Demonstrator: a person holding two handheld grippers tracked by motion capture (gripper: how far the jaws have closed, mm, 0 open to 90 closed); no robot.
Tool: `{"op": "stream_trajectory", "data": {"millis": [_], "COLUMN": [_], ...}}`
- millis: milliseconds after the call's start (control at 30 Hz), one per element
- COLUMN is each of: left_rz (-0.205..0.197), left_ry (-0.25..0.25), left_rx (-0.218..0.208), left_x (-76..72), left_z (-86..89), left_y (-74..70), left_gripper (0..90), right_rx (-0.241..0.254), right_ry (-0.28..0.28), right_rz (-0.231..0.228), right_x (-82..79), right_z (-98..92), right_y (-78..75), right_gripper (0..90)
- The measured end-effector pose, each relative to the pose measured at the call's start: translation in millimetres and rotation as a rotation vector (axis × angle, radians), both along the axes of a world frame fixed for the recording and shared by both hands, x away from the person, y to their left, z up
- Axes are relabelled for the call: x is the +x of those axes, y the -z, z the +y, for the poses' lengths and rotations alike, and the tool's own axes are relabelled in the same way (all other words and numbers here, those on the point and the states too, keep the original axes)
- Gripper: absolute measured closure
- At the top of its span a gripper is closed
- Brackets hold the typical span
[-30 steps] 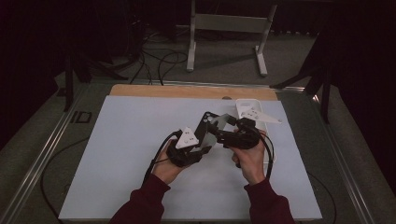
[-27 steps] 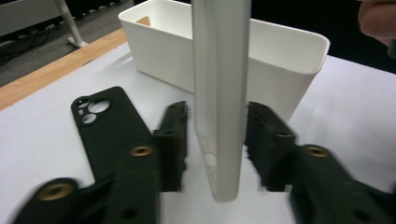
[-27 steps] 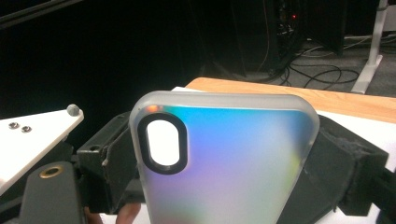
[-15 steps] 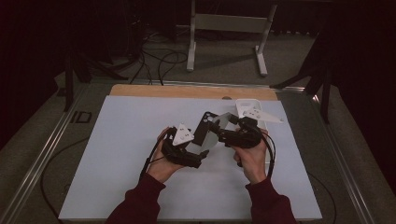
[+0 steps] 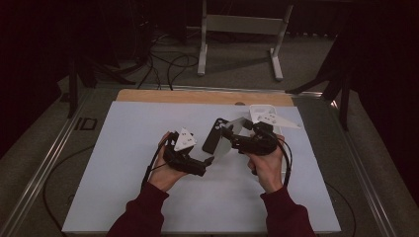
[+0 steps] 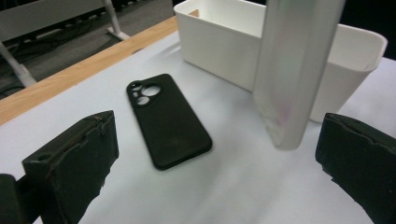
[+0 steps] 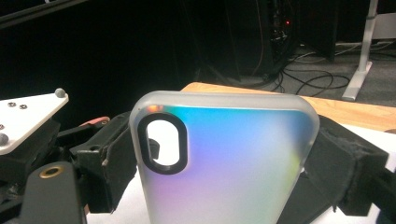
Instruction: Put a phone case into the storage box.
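- A dark room lies behind my desk [image 5: 123,197]; its white mat fills the middle of the high view, with a wooden strip [image 5: 197,97] along the far edge and cables on the floor [image 5: 168,64] at upper centre.
- Left of centre in the high view, my left tool [image 5: 206,163] sits low over the mat. Its jaws have just been opening and now stand wide apart, gripping nothing.
- In the left gripper view, a black phone case [image 6: 168,120] lies flat on the mat at centre, camera holes up.
- Just right of centre in the high view, my right tool [image 5: 228,132] is clamped on a translucent iridescent phone case [image 7: 224,158], held upright by its side edges; in the right gripper view it fills the lower middle.
- A white bin [image 6: 219,37] stands on the mat at upper right of the left gripper view, behind the held case.
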State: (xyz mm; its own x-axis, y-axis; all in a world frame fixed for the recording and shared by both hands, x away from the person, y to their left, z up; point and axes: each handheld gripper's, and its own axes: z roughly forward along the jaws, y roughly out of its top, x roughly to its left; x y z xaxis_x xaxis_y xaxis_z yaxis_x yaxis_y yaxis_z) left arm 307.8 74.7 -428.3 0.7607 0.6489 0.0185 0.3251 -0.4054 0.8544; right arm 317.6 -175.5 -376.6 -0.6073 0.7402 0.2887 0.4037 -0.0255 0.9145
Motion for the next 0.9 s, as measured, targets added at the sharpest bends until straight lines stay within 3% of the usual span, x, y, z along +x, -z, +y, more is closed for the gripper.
{"op": "stream_trajectory", "data": {"millis": [900], "left_rz": [-0.020], "left_ry": [-0.061], "left_rx": [0.028], "left_x": [2.2], "left_z": [37.2], "left_y": [-0.5], "left_gripper": [0.0], "right_rx": [-0.019], "right_ry": [0.028], "right_rz": [-0.027], "right_x": [11.0], "right_z": [-5.6], "right_y": [-11.0], "right_gripper": [16.3]}}
